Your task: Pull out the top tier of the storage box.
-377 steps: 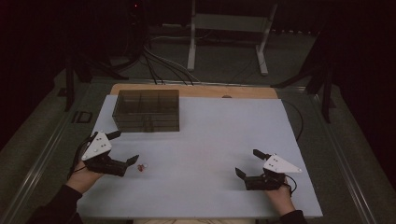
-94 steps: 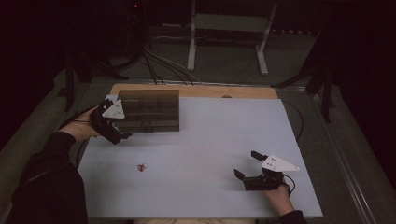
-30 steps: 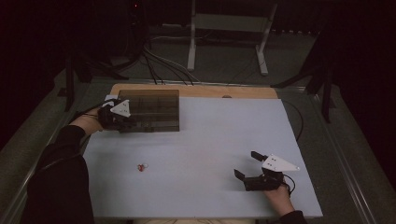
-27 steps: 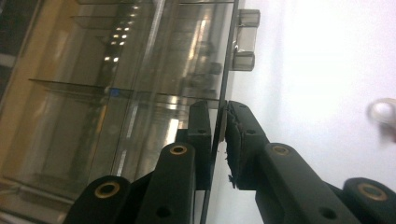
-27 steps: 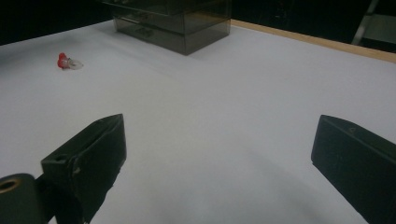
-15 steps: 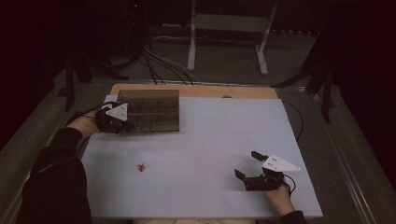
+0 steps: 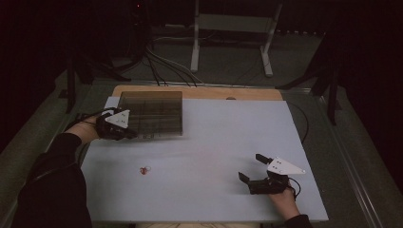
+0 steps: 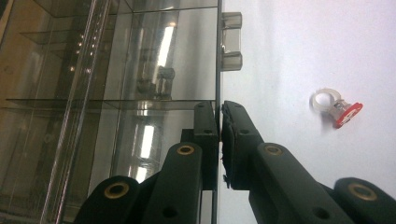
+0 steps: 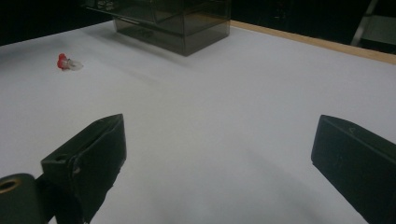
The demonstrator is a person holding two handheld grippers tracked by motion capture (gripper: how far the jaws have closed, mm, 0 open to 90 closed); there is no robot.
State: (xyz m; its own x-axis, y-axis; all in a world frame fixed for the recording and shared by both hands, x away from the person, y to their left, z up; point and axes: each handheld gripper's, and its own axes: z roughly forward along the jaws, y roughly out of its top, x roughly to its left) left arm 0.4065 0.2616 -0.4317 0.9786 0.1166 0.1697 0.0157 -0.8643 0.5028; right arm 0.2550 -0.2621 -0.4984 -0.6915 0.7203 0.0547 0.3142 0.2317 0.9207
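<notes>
Compared with a few seconds back, the person's left arm is now lying stretched along the left edge of the bench [image 7: 204,142], and the left gripper [image 7: 124,131], which was hovering beside the box [image 7: 151,113], is sitting right at its near left corner. Its jaws have just been closing, and they are now pinching a thin clear wall of the box between them; in the left gripper view the left gripper [image 8: 219,133] is showing its two black pads pressing on that pane from both sides. The right gripper [image 7: 251,167] is resting at the near right of the bench, as before, with its jaws standing wide and nothing between them.

The bench is wearing a smooth, pale, matte sheet with a strip of wood showing along the far edge. The box is a smoky, see-through plastic organiser, squarish and flat-sided, split inside by clear dividers, with a small clear latch [image 8: 231,41] sticking out from its edge. The ring [image 7: 144,169] is a tiny clear plastic loop with a flat red top, lying on the sheet well apart from both grippers, nearer to the person than the box.
</notes>
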